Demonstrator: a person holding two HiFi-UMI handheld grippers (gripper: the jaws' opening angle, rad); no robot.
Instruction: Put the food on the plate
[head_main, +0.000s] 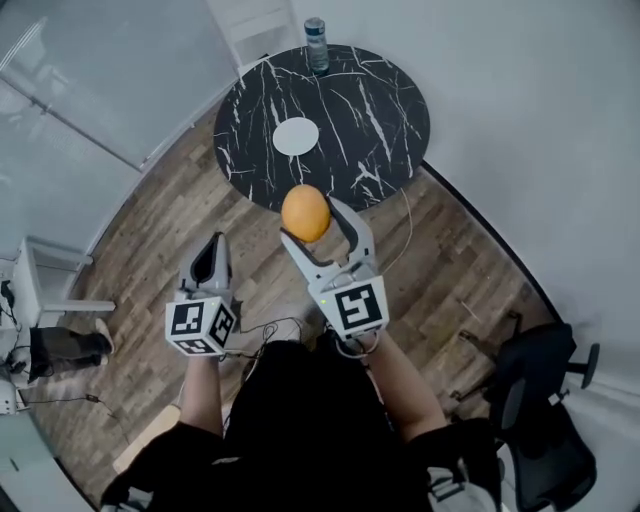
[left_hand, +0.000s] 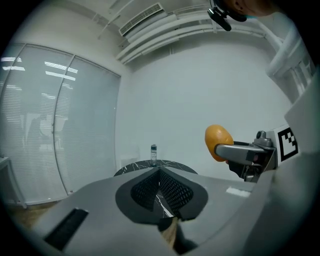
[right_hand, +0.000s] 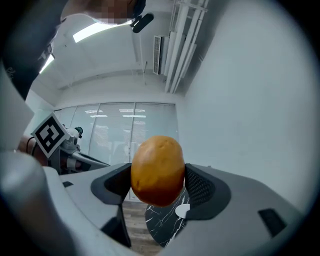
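Note:
A round orange-brown food item (head_main: 305, 213) is clamped between the jaws of my right gripper (head_main: 311, 220), held up in the air short of the black marble table (head_main: 380, 110). In the right gripper view the food (right_hand: 158, 170) fills the gap between both pads. A small white plate (head_main: 296, 136) lies near the middle of the table, ahead of the food. My left gripper (head_main: 207, 262) is shut with nothing in it, held lower and to the left. From the left gripper view the food (left_hand: 217, 141) shows at the right, in the other gripper's jaws.
A bottle (head_main: 316, 44) stands at the table's far edge. A black office chair (head_main: 545, 410) is at the lower right, a white chair (head_main: 252, 28) beyond the table. A glass partition (head_main: 90, 90) runs along the left. Cables trail on the wooden floor (head_main: 140, 230).

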